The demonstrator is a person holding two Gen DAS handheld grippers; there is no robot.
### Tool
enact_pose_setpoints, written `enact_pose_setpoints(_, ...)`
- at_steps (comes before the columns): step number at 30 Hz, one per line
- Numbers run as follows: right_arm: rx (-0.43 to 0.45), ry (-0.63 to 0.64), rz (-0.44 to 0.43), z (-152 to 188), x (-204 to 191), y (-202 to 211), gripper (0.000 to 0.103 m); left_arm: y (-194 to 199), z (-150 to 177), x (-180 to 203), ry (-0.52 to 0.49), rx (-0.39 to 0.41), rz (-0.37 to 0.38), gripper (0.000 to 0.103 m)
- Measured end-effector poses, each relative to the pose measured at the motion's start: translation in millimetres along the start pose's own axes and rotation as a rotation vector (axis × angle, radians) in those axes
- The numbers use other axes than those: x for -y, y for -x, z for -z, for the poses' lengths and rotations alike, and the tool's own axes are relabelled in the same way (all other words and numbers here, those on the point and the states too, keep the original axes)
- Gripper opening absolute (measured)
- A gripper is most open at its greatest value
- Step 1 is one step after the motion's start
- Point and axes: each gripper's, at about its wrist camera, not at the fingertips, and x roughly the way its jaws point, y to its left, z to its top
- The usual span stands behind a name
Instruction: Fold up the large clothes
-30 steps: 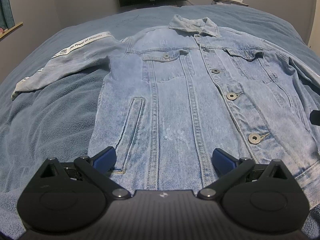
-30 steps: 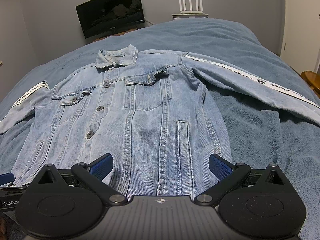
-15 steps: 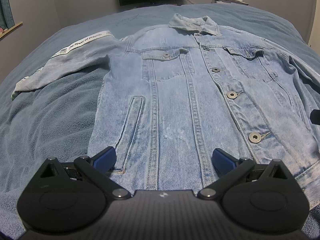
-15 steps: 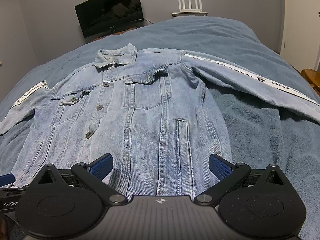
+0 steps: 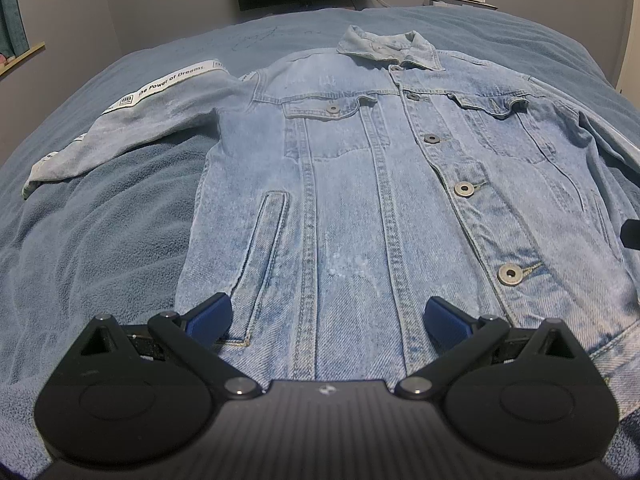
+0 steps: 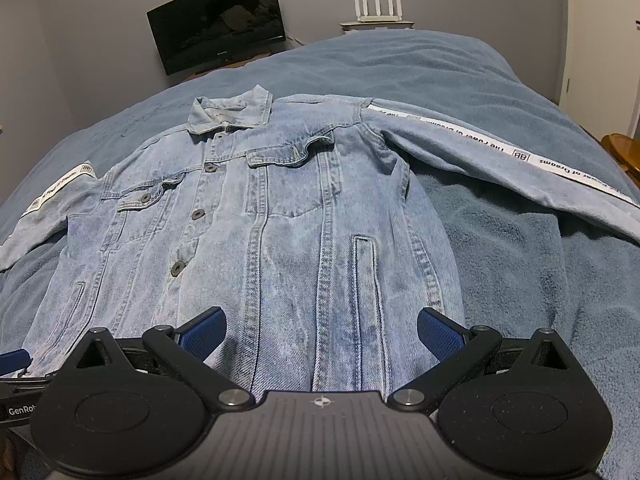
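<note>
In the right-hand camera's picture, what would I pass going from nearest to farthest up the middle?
Open right gripper → hem of the light-blue denim jacket → its collar → blue fleece bed cover → black monitor by the grey wall.

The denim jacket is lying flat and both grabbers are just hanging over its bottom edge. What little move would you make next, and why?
Probably lower the left gripper to the hem and pinch it. The denim jacket lies buttoned, front up, on the blue blanket with both sleeves spread, so nothing is folded yet. Both it and the right gripper are open and hold nothing, with the hem nearest them.
</note>
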Motion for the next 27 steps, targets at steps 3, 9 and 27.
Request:
enact_pose_setpoints(3,-0.004,-0.003,0.001,-1,0,0,0.103,-1,1,-1,0.000,-0.002,0.000,0.103)
enact_pose_setpoints(9,-0.008,-0.010,0.002,-2,1,1,0.103,-5,2,-2,0.002,-0.006,0.003,0.103)
enact_pose_setpoints(27,0.215,-0.431,0.072,-30,83,30,0.103,43,-73,-1,-0.013,0.354,0.046,0.103)
